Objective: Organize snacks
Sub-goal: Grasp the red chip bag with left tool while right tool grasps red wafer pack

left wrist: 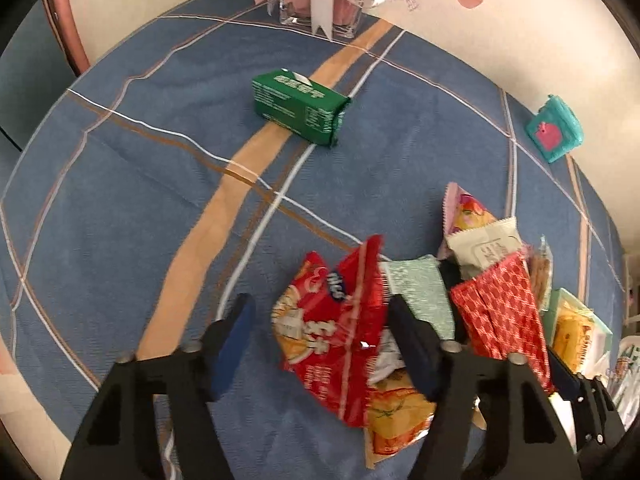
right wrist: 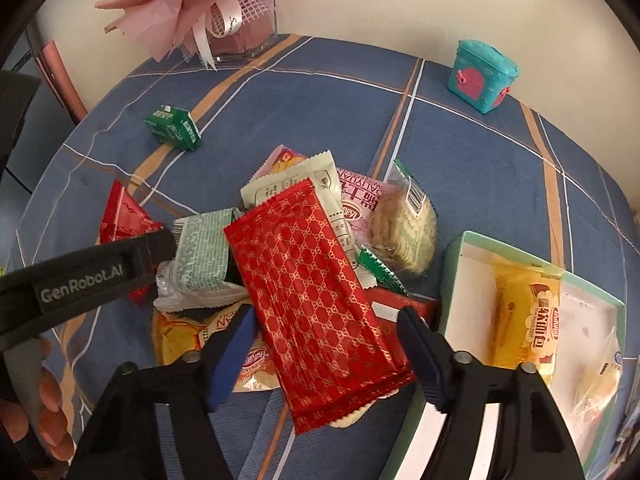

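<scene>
Straddling packets in the snack pile: left gripper [left wrist: 320, 344] around red chip bag [left wrist: 332, 344], right gripper [right wrist: 326, 350] around red patterned packet [right wrist: 316, 300]; contact unclear, both half-open.

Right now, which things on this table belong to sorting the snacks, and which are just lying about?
Job: red patterned packet; red snack bag; snack pile; open box; green pack.

Lying about: teal toy case; glass vase; pink bouquet.

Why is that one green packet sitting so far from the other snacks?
The green packet lies alone on the blue cloth, apart from the jumbled snack pile beside the open box. It looks like a stray not yet gathered; nothing seems spilled or torn.
</scene>
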A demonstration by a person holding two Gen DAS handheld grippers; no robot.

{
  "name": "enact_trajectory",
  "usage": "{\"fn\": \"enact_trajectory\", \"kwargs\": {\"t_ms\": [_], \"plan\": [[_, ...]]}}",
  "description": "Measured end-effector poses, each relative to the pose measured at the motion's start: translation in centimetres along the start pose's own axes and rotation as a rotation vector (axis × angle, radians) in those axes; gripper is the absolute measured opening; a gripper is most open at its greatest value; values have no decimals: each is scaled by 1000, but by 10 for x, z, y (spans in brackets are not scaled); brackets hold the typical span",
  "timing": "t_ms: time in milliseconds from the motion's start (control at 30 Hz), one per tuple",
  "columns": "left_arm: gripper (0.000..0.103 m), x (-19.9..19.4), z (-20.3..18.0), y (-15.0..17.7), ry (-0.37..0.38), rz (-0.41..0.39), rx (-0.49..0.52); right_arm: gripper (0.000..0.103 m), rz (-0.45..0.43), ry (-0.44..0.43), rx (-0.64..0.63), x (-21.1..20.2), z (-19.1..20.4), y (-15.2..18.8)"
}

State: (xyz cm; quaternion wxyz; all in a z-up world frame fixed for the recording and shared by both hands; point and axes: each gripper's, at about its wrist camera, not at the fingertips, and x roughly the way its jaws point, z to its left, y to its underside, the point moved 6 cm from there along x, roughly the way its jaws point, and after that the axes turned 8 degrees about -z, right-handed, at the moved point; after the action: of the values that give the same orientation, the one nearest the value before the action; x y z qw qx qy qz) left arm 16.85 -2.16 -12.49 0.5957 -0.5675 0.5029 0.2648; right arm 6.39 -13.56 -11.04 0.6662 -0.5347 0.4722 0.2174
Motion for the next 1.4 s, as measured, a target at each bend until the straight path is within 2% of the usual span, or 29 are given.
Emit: {"fn": "enact_trajectory", "kwargs": {"t_ms": [33,67,200,333,400,633,667,700,900,1067,1267,1333,1400], "plan": [[55,0,-1,0,11,1,-3,67,-1,-2,0,-1,0,0],[54,0,-2,-1,8,0,-3,65,-2,-4,0,-1,-1,0],[52,-2,0,-1,17,-4,-25,53,-7,-20,13,-5,-2,-1],[52,-7,0,-4,14,-17,-29,48,-9,-35,26,-8,-3,-1],[52,-13,2,-2,14,-26,-29,38,-19,-35,39,-11,-6,-2],[52,-38,5,-8,22,-70,-37,31,-54,-70,94,-27,-14,-8],[52,-40,5,-8,25,-78,-39,27,-66,-74,99,-32,-15,-10],[52,-44,5,-9,29,-87,-41,17,-75,-76,102,-34,-16,-11],[52,-64,0,-14,43,-118,-39,13,-118,-93,106,-54,-18,-20],[52,-62,-3,-9,30,-106,-19,14,-90,-103,112,-45,-19,-18],[52,-46,3,-1,-4,-36,-27,18,-63,-92,38,-24,-9,-18],[52,-42,6,0,-13,-24,-35,28,-48,-86,4,-17,-5,-18],[52,-40,7,2,-13,-17,-39,50,-48,-84,-20,-13,-2,-19]]}}
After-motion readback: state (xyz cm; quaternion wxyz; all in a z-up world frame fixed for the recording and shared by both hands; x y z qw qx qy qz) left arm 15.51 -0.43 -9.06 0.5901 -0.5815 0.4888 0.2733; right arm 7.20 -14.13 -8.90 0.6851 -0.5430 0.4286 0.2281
